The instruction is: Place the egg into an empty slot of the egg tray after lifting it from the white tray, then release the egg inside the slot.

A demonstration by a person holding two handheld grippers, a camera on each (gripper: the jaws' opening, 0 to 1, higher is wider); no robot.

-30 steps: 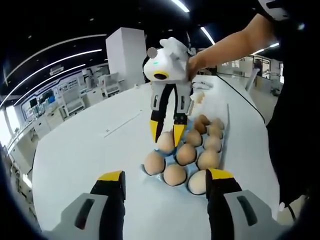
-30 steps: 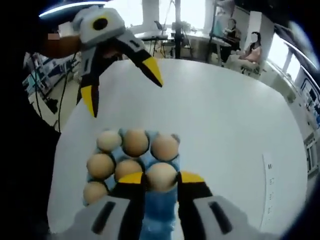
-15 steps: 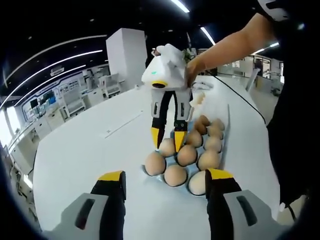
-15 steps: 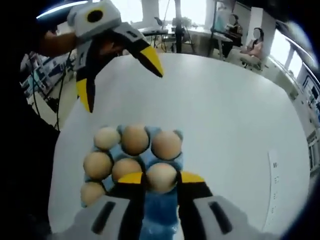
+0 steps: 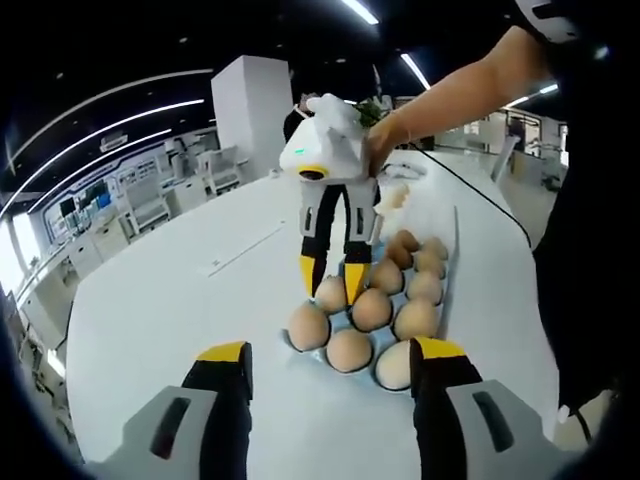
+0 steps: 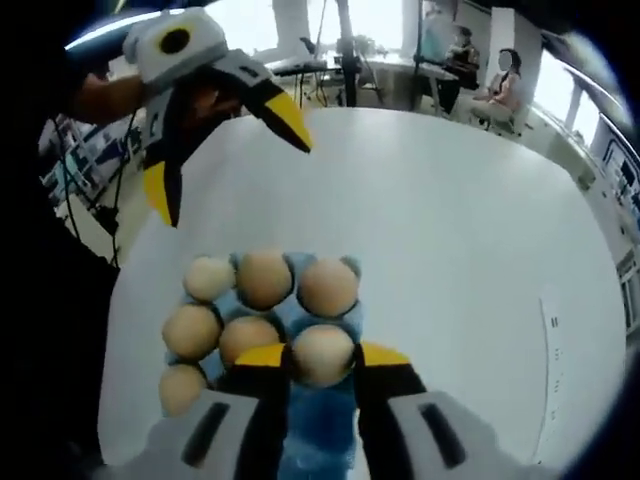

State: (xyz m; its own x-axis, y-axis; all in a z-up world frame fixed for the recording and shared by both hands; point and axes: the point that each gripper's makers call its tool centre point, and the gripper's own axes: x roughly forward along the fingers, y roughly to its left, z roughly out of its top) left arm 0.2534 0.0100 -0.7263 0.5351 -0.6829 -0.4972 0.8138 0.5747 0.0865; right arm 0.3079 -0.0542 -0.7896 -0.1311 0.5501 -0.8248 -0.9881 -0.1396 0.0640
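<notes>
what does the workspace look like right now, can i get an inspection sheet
surface: white table, mostly bare.
job's things: blue egg tray with many eggs; one egg between the right tongs, low over the tray.
clutter: white items at the far table end, too blurred to name.
grippers: right tongs shut on the egg; left tongs open, apart from the tray.
cables: dark cable along the table's far edge.
surroundings: desks and seated people beyond the table.

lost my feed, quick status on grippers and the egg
Right gripper shut on egg, low over blue egg tray. Left gripper open, hovering off to the side. Neighbouring eggs crowd the slot.
</notes>
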